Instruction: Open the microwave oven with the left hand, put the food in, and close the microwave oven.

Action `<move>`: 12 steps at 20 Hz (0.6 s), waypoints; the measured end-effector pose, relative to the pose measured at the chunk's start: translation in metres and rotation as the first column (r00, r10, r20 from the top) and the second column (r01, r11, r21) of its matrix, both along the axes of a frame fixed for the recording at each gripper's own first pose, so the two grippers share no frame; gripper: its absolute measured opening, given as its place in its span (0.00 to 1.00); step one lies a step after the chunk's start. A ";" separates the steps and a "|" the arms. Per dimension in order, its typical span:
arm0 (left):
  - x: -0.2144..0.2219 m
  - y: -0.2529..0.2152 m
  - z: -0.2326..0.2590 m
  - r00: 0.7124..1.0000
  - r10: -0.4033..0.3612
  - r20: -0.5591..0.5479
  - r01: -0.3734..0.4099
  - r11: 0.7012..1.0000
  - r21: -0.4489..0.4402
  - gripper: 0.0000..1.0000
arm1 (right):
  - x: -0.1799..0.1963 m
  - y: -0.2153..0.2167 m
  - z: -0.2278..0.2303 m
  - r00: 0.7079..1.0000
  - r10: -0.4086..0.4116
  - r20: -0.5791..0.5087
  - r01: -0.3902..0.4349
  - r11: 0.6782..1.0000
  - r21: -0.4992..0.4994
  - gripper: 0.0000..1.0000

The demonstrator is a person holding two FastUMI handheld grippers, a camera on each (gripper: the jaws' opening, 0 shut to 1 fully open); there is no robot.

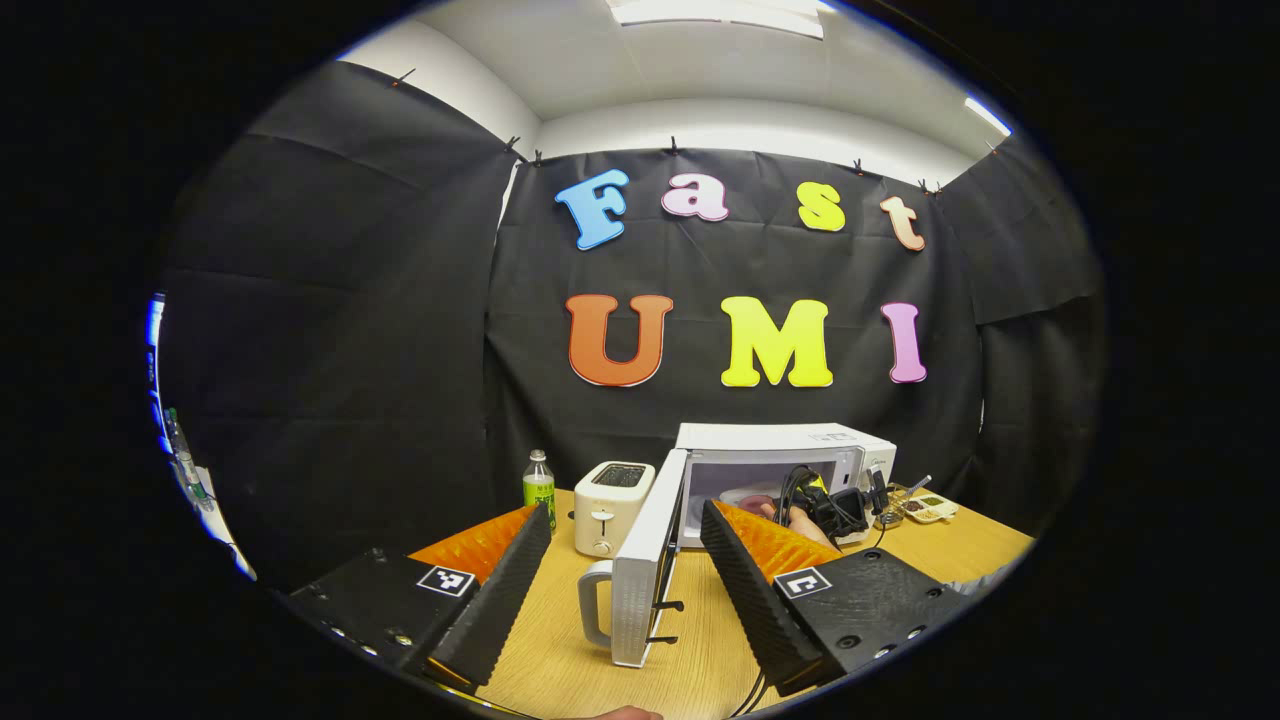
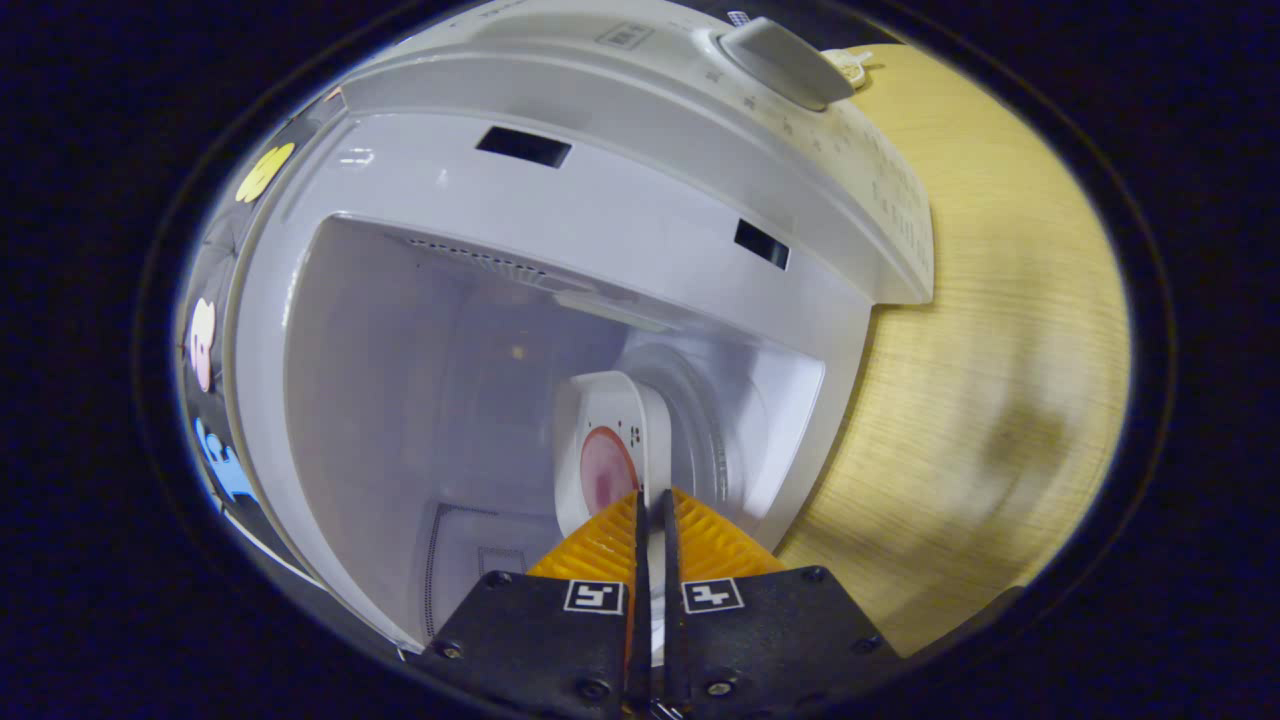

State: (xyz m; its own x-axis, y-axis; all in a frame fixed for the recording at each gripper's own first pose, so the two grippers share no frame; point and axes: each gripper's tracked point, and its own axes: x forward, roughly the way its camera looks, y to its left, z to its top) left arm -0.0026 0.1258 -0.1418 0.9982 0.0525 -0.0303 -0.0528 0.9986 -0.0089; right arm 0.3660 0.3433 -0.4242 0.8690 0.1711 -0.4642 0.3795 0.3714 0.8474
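Two tools are mine. My right tool [image 2: 652, 525] has its orange fingers [image 2: 600, 545] pressed together on the near rim of a white food tray [image 2: 605, 455], so it is clamped on that tray. The tray holds a round pinkish portion and sits inside the cavity of the microwave oven [image 2: 620, 150], over the turntable ring, with the rim I hold pointing out toward the doorway. In the right gripper view the whole scene is rolled sideways, so the oven's control knob [image 2: 785, 60] shows at the top and the wooden desk [image 2: 1000, 350] runs down the right.

My left tool [image 1: 625, 545] hangs back from the oven with its fingers spread wide apart and nothing between them. Just beyond them, the oven door [image 1: 645, 565] stands swung open toward me, edge-on, its grey handle [image 1: 595, 605] on the near left side. Past the door I see the lit cavity, and in front of it my right tool [image 1: 835, 505] with the hand holding it, reaching into the opening.

To the left of the oven a white toaster [image 1: 612, 505] stands on the desk, and a small bottle with a green label [image 1: 539, 480] stands upright just left of the toaster. At the far right of the oven lies a divided tray of small foods [image 1: 928, 507].
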 end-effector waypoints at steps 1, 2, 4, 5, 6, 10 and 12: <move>0.001 -0.001 -0.001 1.000 0.000 -0.004 0.000 1.000 0.000 0.93 | 0.002 0.000 -0.002 1.000 0.005 0.005 -0.005 1.000 0.007 0.08; -0.001 -0.001 -0.001 1.000 0.001 -0.006 -0.001 1.000 0.001 0.93 | 0.005 -0.001 -0.003 1.000 0.005 0.009 -0.005 1.000 0.014 0.09; -0.002 -0.001 -0.002 1.000 -0.002 -0.005 0.002 1.000 0.005 0.93 | 0.007 0.000 -0.001 0.999 0.038 0.021 -0.038 0.999 0.014 0.12; -0.002 0.000 -0.003 1.000 0.001 -0.007 -0.001 1.000 0.007 0.93 | 0.007 0.001 -0.002 0.999 0.049 0.019 -0.049 0.998 0.036 0.13; -0.003 0.002 -0.005 1.000 0.004 -0.010 -0.004 1.000 0.006 0.93 | 0.010 0.001 -0.002 0.999 0.042 0.029 -0.044 0.997 0.069 0.16; -0.003 0.006 -0.009 1.000 0.009 -0.017 -0.009 1.000 -0.005 0.93 | 0.004 0.001 0.015 0.991 0.109 0.083 -0.112 0.993 0.027 0.29; -0.005 0.008 -0.012 1.000 0.013 -0.023 -0.013 1.000 -0.011 0.93 | 0.003 0.005 0.030 0.973 0.190 0.134 -0.189 0.982 -0.019 0.81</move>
